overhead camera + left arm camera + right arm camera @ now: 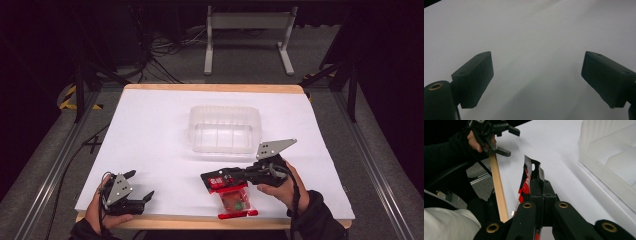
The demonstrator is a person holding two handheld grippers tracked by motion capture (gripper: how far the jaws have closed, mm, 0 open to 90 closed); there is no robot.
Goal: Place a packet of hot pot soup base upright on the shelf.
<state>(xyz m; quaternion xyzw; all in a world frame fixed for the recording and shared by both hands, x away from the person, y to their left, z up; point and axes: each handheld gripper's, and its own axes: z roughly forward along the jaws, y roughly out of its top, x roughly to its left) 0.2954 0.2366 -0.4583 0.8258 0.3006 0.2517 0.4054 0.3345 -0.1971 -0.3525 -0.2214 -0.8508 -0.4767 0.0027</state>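
right tongs (pixel 216 179) pinch red packet (pixel 235 200) (left tongs (pixel 142 186) agape)

A red-and-clear packet (pixel 232 197) lies near the table's near edge, its top pinched by the right claw (pixel 212 179).

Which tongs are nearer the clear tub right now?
Right. The right tongs sit just in front of the clear tub, shut on the red packet; the left tongs rest open near the table's front-left corner.

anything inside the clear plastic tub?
The clear plastic tub looks empty: through its walls only moulded ribs and the white table cover show. The red snack packet sits outside it, clamped by the right hand-held gripper.
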